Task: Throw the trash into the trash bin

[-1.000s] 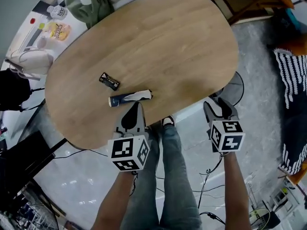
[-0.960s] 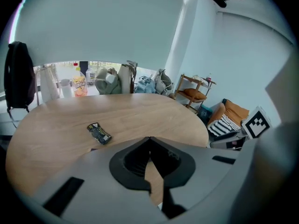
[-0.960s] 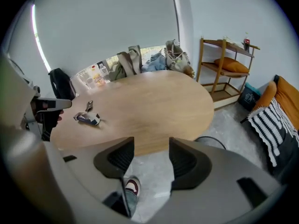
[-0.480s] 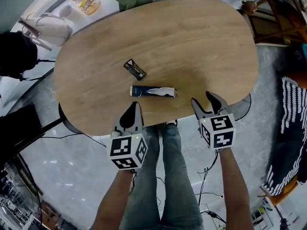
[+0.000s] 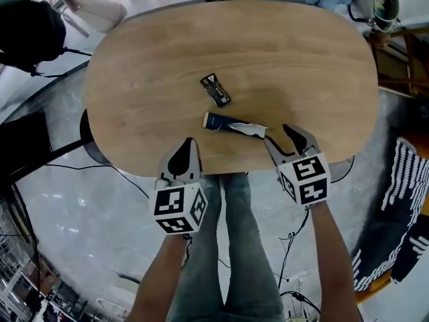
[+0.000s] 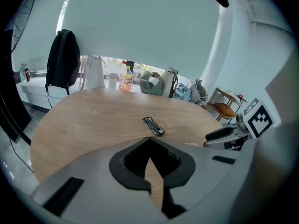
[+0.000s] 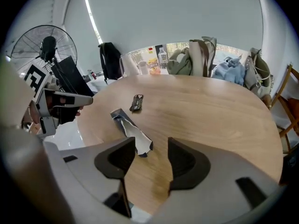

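Note:
A long blue-and-white wrapper [image 5: 234,125] lies on the oval wooden table [image 5: 167,52] near its front edge. A small dark wrapper [image 5: 215,90] lies just beyond it. My right gripper [image 5: 281,138] stands open over the table edge, its jaws at the long wrapper's white end [image 7: 135,136] without pressing on it. In the right gripper view the gripper [image 7: 152,146] has that end beside its left pad. My left gripper [image 5: 186,147] is shut and empty at the table's front edge, left of the long wrapper. From the left gripper [image 6: 149,141] the dark wrapper [image 6: 153,126] lies ahead.
Bags, clothes and bottles [image 7: 196,59] crowd the far side of the table. A black backpack [image 5: 27,32] hangs at the back left. A wooden chair [image 5: 402,59] stands at the right and a striped rug [image 5: 395,180] lies beside it. Cables run across the floor [image 5: 87,200].
Both grippers have come up to the table's front edge. The right one has swung left from beside the table to the long wrapper's white end, and its wrist has rolled.

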A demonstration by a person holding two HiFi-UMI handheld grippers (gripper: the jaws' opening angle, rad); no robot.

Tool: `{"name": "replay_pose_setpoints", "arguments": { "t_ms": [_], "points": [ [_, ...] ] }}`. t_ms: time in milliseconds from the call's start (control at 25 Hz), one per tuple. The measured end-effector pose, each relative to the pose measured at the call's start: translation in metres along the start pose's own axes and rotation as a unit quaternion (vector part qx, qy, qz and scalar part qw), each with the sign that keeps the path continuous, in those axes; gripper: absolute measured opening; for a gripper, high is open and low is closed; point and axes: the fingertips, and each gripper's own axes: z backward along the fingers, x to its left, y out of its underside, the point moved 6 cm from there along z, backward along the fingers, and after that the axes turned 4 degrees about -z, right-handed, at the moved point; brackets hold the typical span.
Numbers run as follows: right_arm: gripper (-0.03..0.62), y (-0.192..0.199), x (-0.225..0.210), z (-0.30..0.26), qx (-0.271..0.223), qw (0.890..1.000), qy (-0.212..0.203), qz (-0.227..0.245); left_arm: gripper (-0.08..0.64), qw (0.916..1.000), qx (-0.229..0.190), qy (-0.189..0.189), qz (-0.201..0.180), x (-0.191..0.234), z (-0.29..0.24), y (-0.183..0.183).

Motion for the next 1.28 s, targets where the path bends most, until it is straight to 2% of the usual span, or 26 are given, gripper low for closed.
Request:
{"name": "replay_pose_setpoints", "arguments": {
  "t_ms": [200, 440, 840, 1280],
  "points": [
    [0.224, -0.002, 0.020, -0.012, 0.019, 0.999, -0.031, 0.038, 0.018, 0.9997, 0.000, -0.013, 0.018, 0.011, 0.000, 0.004],
    [0.222, 0.000, 0.039, -0.023, 0.035, 0.996, -0.046, 0.069, 0.018, 0.9995, 0.001, -0.020, 0.026, 0.022, 0.002, 0.007],
    [0.204, 0.006, 0.048, -0.038, 0.053, 0.993, -0.042, 0.098, 0.018, 0.9993, 0.008, -0.022, 0.029, 0.031, -0.001, 0.016],
    [0.092, 0.009, 0.048, -0.042, 0.051, 0.992, -0.023, 0.112, 0.018, 0.9994, 0.009, -0.021, 0.028, 0.037, -0.004, 0.017]
  ]
}}
